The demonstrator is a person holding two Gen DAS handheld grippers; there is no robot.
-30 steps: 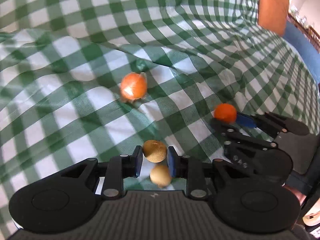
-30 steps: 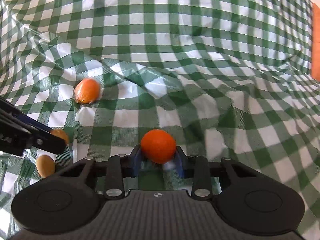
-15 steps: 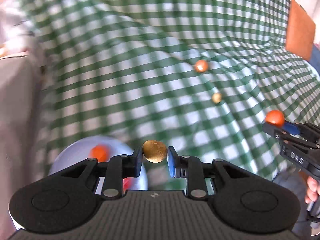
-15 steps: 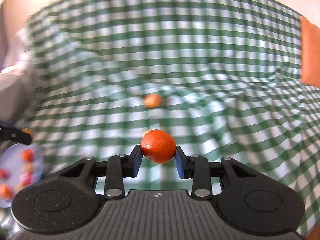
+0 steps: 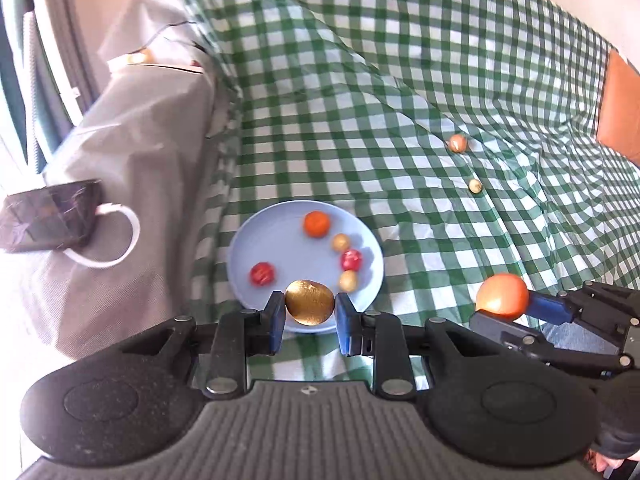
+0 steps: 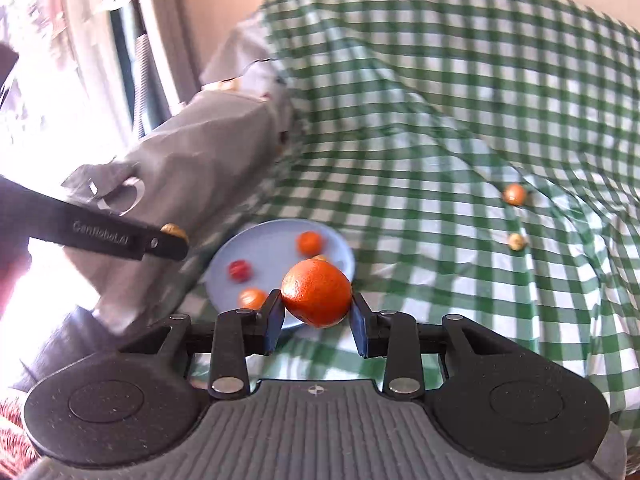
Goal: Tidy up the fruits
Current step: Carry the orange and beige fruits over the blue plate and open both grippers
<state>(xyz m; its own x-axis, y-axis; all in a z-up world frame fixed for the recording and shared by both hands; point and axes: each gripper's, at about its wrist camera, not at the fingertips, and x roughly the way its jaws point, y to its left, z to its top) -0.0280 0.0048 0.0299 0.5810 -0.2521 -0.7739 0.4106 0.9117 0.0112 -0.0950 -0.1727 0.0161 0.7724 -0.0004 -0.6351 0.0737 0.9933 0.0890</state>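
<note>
Fruits are mid-sort — left claw (image 5: 309,311) pinches a brown kiwi (image 5: 309,307) over the blue plate (image 5: 276,236); right claw (image 6: 316,312) clamps an orange (image 6: 317,293) just beside it.

Surface covered by green-white checked cloth (image 5: 400,92), rumpled, long folds running across it. Grey cover (image 5: 132,152) over bulky furniture at left, dark phone (image 5: 48,216) with white cable (image 5: 116,240) on top. Orange cushion (image 5: 618,120) at far right. Beige wall (image 6: 224,4) behind. Strong daylight from left, blown out; curtains (image 6: 60,60) there, blurred.
</note>
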